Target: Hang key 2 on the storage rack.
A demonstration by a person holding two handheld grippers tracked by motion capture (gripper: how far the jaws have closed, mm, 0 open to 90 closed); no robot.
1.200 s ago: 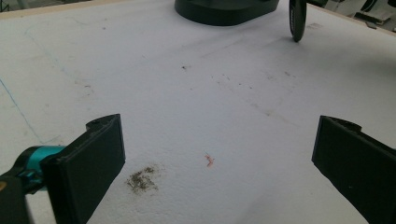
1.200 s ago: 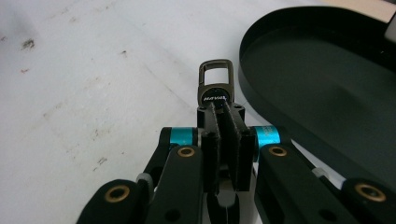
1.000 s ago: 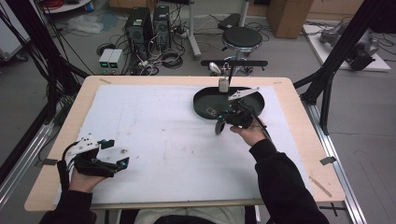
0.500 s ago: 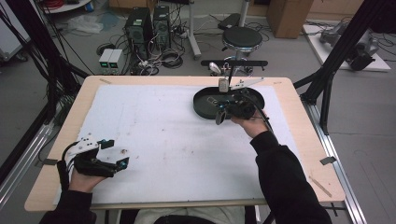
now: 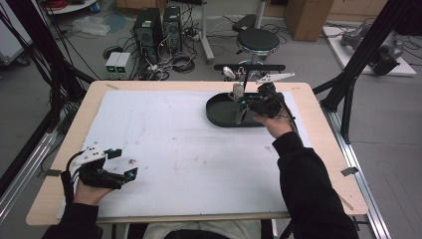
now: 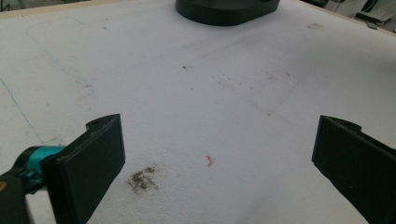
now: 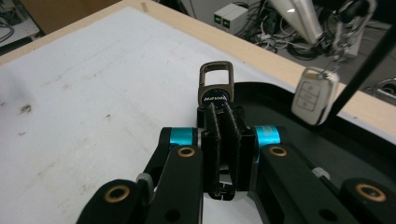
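Keychain clip (image 7: 215, 86), a metal carabiner with a round dark badge, sits pinched between the jaws of my right gripper (image 7: 227, 122), its loop poking out past the jaw tips. I hold it above the near-left rim of the black oval tray (image 5: 221, 117), which lies toward the far right corner of the table (image 5: 318, 144) on the white foam mat (image 5: 189, 149). Just beyond the clip, to its right in the right gripper view, a white car key fob (image 7: 314, 95) hangs from a chain over the tray's far edge, close to the clip but apart from it. In the high view my right gripper (image 5: 240, 115) hovers over the tray's middle with my hand behind it. My left gripper (image 5: 124, 165) rests near the front left corner of the table, jaws spread wide and holding nothing, with a small brown stain (image 6: 142, 179) on the mat between them.
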